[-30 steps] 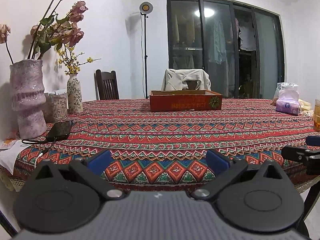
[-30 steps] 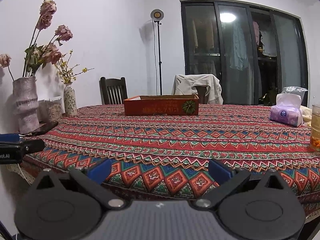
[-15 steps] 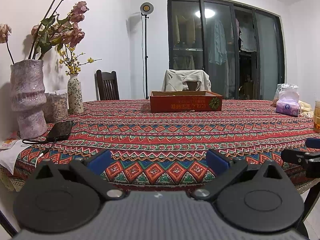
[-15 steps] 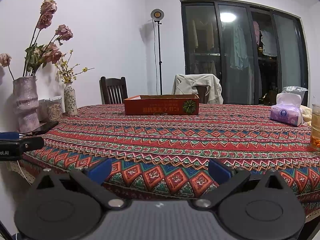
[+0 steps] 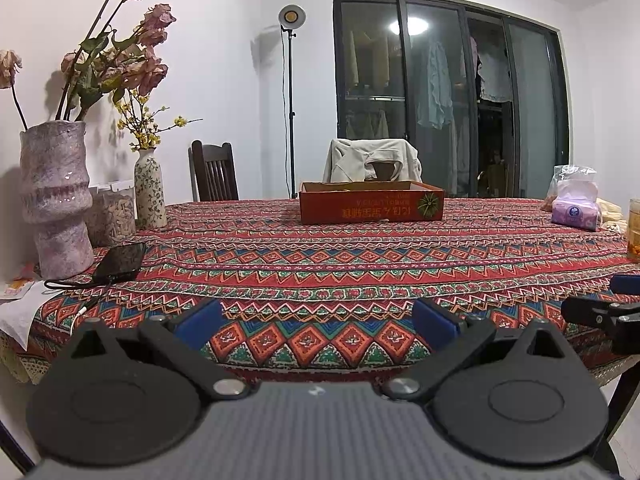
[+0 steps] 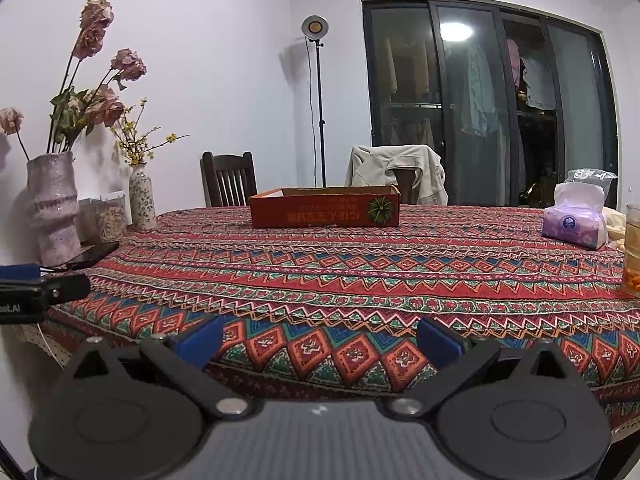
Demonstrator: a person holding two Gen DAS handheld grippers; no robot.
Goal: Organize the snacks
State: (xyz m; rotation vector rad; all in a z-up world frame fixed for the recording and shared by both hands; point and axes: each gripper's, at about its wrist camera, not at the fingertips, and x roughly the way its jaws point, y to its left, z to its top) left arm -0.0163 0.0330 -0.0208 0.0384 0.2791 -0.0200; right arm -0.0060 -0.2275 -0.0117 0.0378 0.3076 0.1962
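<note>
A shallow red cardboard box (image 5: 372,206) stands at the far middle of the patterned tablecloth (image 5: 340,264); it also shows in the right wrist view (image 6: 325,211). What is inside it is hidden by its wall. My left gripper (image 5: 317,322) is open and empty at the table's near edge. My right gripper (image 6: 320,342) is open and empty at the near edge, to the right of the left one. No loose snack is visible on the cloth.
Two vases (image 5: 54,196) with dried flowers, a jar (image 5: 110,216) and a black phone (image 5: 120,259) sit at the left. A purple tissue pack (image 6: 574,227) and a glass jar (image 6: 632,254) sit at the right. Chairs stand behind the table.
Both grippers have shifted slightly lower and nearer the table edge; the view of the box is lower. Nothing on the table moved.
</note>
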